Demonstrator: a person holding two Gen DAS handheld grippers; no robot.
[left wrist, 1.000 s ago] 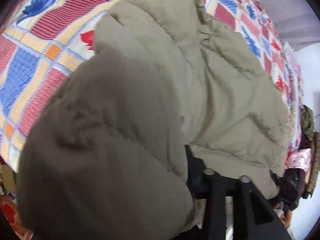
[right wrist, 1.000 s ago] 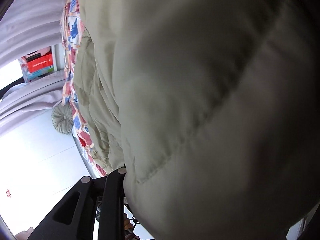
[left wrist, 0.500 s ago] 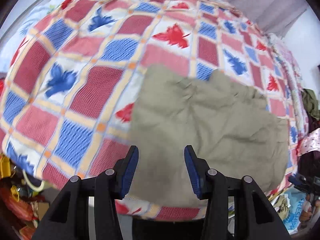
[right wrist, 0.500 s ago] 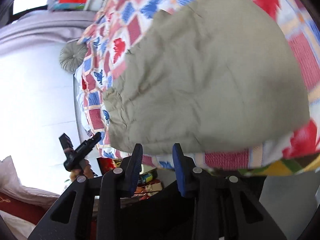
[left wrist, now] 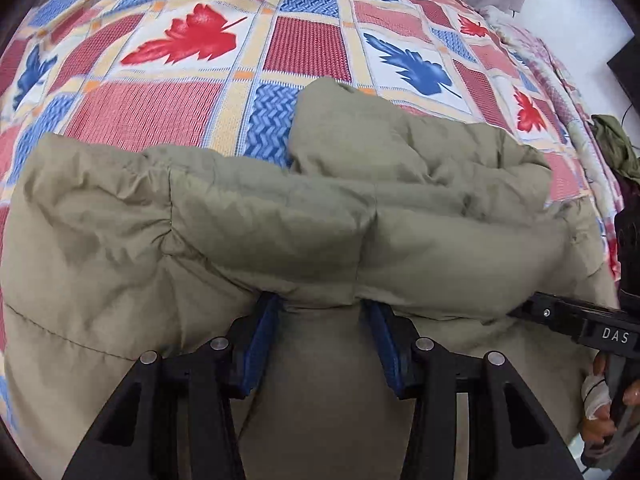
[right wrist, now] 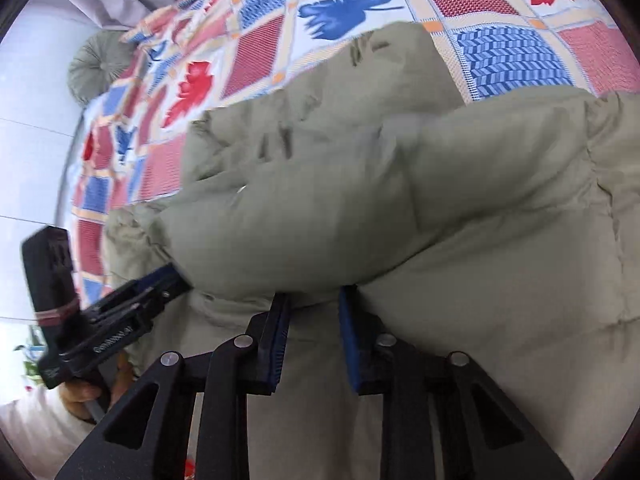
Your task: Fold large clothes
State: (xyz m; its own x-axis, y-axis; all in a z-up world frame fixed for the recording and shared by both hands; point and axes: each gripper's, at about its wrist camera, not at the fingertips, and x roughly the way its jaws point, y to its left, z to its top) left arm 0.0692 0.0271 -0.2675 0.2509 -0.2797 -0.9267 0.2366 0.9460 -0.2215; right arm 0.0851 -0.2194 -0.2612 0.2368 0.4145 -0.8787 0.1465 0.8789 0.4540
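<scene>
A puffy khaki jacket (left wrist: 280, 220) lies folded on a bed with a red, blue and white patchwork bedspread (left wrist: 168, 80). My left gripper (left wrist: 324, 316) is open, its blue pads on either side of the jacket's near folded edge, tips tucked under a fold. My right gripper (right wrist: 314, 304) is open too, its pads straddling the near edge of the jacket (right wrist: 400, 200). The right gripper also shows at the right of the left wrist view (left wrist: 576, 320), and the left gripper at the left of the right wrist view (right wrist: 132, 296), its tips against the jacket.
The bedspread (right wrist: 352, 12) stretches beyond the jacket. A round grey cushion (right wrist: 96, 64) lies at the far end of the bed. Dark green clothing (left wrist: 616, 148) hangs past the bed's right side. A grey curtain (right wrist: 100, 0) hangs behind.
Both grippers let go of the jacket, which dropped onto the bed. They pulled back open, then moved forward again onto the jacket's near edge.
</scene>
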